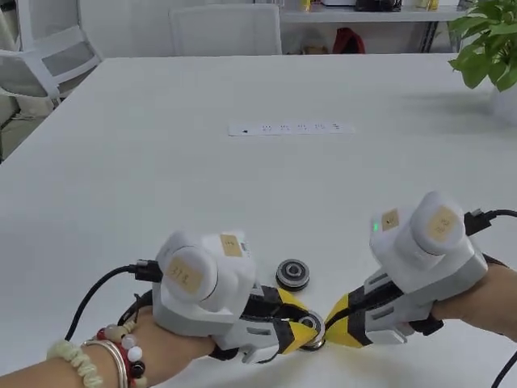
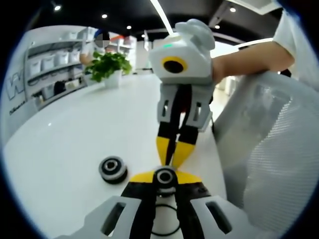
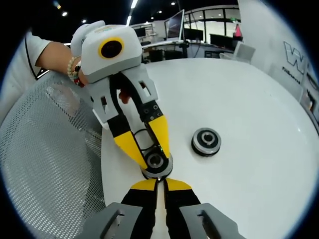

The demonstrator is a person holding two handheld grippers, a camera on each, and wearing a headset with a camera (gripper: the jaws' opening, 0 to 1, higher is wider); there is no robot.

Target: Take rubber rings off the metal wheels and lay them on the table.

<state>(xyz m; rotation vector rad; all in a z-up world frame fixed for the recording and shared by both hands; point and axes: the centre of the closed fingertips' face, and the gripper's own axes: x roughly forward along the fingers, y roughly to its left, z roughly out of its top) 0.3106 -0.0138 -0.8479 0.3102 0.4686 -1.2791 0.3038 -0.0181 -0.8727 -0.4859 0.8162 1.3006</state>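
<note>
**Step in hand:** strip the ring from the wheel (image 3: 156, 162).

**State:**
- My left hand-held gripper (image 1: 299, 333) is clamped on that wheel, one jaw on each side.
- My right hand-held gripper (image 1: 338, 327) meets it nose to nose. Its jaws are drawn to a thin slit, with the tips at the wheel's rim.
- I cannot tell whether rubber sits between the right tips. The ring itself is too small to make out.

**Procedure, as I judge it:**
1. Hold the left clamp firm so the wheel cannot turn or slip.
2. Check that the right tips pinch rubber only, not metal.
3. Draw the right hand-held gripper back along its own jaw line.
4. Work the ring round the rim; do not yank it.
5. If the tips slip off, re-seat them and try again.

**Edges and room:**
- The work sits just beside the near edge of the table (image 1: 242, 186), and a mesh chair (image 3: 50, 164) lies past that edge. A dropped ring could roll off there, so I would bring the work further in over the table.
- The second wheel (image 1: 292, 274) lies flat just beyond the left hand-held gripper, near it but apart. I should avoid knocking it.
- Beyond the second wheel the table is open as far as the power strip (image 1: 291, 128), with a plant (image 1: 489, 44) at the far right.
- The ring is best laid in the open area to the right of the second wheel.
</note>
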